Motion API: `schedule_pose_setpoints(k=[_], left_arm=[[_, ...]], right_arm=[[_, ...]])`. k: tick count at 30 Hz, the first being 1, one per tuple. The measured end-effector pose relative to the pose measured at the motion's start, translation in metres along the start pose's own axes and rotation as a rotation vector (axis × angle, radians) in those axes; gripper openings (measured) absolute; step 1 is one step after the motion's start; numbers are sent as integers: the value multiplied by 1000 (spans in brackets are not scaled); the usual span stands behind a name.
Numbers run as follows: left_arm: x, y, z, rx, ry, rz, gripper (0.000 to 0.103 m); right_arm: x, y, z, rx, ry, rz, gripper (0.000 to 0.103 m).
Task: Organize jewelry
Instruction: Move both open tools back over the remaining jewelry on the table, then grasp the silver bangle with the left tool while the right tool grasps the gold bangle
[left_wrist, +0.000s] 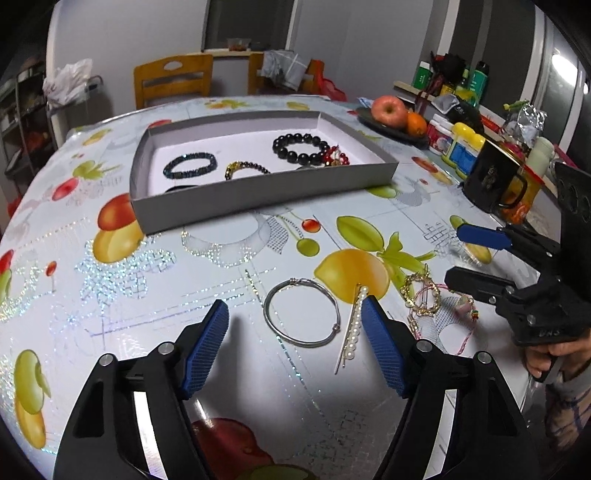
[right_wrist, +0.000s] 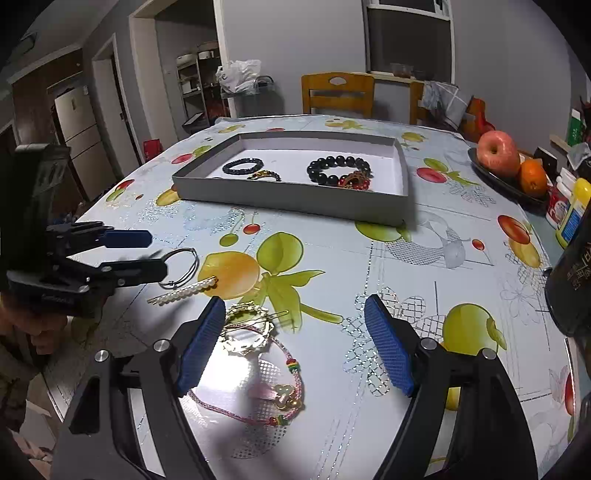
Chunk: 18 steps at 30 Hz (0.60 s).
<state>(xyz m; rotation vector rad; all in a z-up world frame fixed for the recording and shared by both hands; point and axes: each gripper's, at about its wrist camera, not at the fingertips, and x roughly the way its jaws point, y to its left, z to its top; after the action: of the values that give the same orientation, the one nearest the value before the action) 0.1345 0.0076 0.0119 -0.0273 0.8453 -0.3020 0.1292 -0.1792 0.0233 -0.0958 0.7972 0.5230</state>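
Both hand-held grippers low over the table, left (left_wrist: 295, 347) and right (right_wrist: 295, 343) gaping, empty.

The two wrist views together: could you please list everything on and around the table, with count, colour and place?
Tray: one, grey with white floor, far middle of table.
Beaded bracelets: four visible in tray; large black, dark teal, gold-and-dark, red.
Silver bangle: one, on tablecloth between the left gripper's fingers.
Pearl hair clip: one, white and gold, right of bangle.
Gold chain bracelet: one, near the right gripper.
Pink cord bracelet: one, beside the chain.
Fruit plate: one apple, one orange, dark plate, right edge.
Black mug: one, right side.
Chairs: two, wooden, behind table.
Left gripper: open.
Right gripper: open.
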Motion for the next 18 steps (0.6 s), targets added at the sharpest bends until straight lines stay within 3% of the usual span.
schedule_pose_setpoints(k=[9, 18], left_arm=[[-1, 0, 0, -9, -1, 11, 70], [12, -1, 4, -1, 48, 21, 66]], right_arm=[[-4, 0, -2, -2, -21, 15, 77], [-3, 9, -3, -48, -13, 45, 77]])
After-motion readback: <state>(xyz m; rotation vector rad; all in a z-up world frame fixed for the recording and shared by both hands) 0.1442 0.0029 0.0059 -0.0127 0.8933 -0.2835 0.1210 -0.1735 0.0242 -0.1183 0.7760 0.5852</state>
